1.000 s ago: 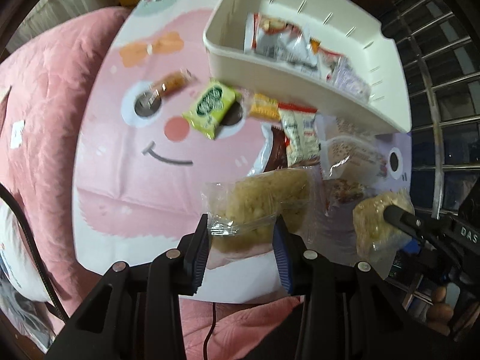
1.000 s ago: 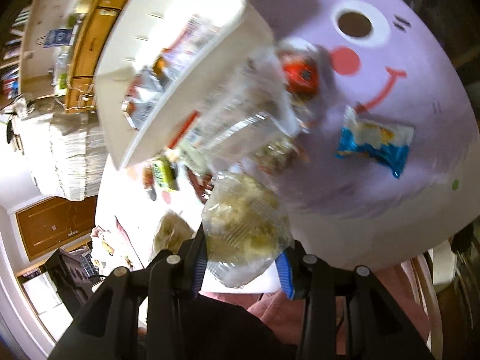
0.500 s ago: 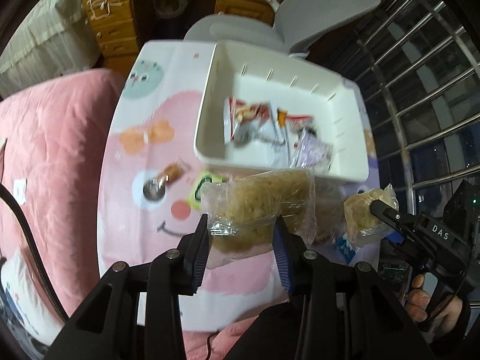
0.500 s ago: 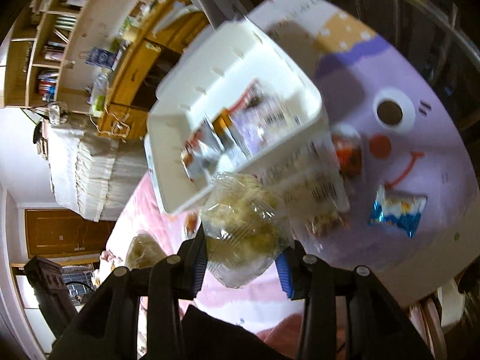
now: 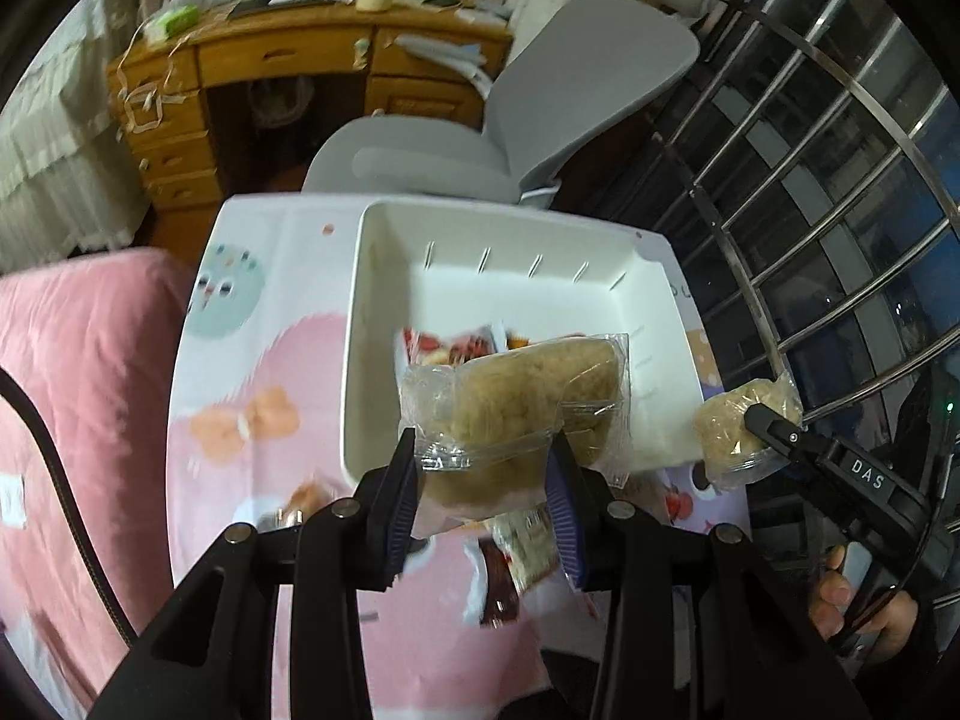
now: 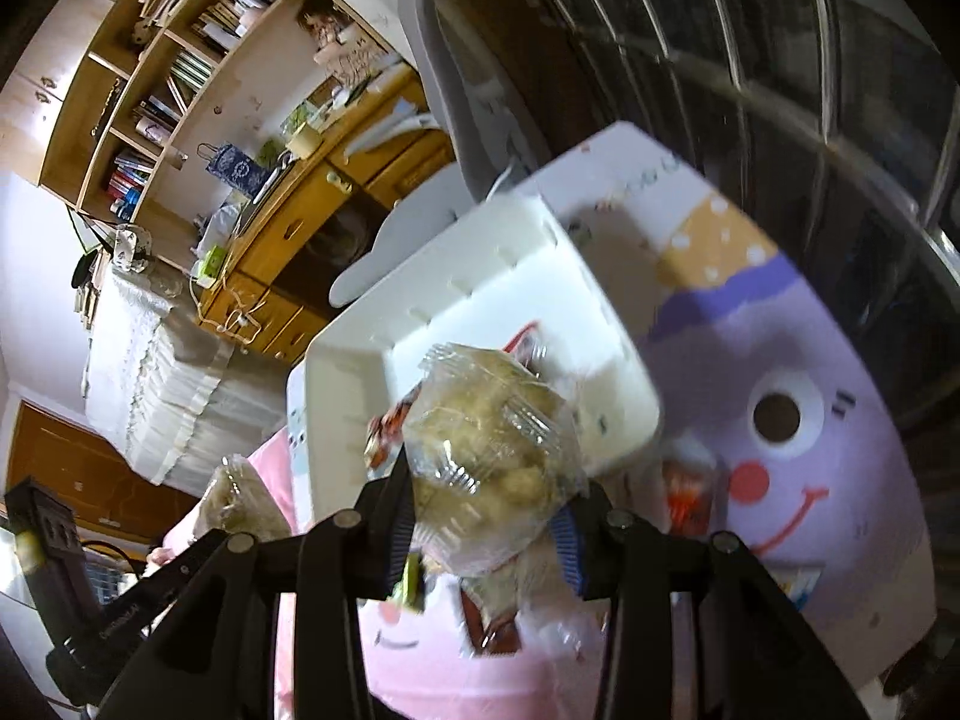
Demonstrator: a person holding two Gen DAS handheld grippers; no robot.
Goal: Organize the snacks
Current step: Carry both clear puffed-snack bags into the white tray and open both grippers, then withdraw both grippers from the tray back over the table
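My left gripper (image 5: 489, 495) is shut on a clear-wrapped pale bread snack (image 5: 516, 414) and holds it in the air over the near rim of the white basket (image 5: 510, 276). My right gripper (image 6: 489, 519) is shut on a second clear-wrapped bread snack (image 6: 492, 456), also raised in front of the basket (image 6: 480, 276). That second snack also shows in the left wrist view (image 5: 741, 429) at the right, beside the basket. A few wrapped snacks (image 5: 456, 348) lie inside the basket. Other packets (image 5: 510, 564) lie on the cartoon-print table (image 5: 252, 396).
Pink bedding (image 5: 78, 396) borders the table on the left. A grey office chair (image 5: 516, 120) and a wooden desk (image 5: 270, 66) stand behind the table. Metal window bars (image 5: 810, 210) run along the right. A red packet (image 6: 690, 492) lies on the purple part of the table.
Both grippers have risen with their bread snacks and tilted up toward the basket. The basket now sits lower and more central in both views, with more of the room showing.
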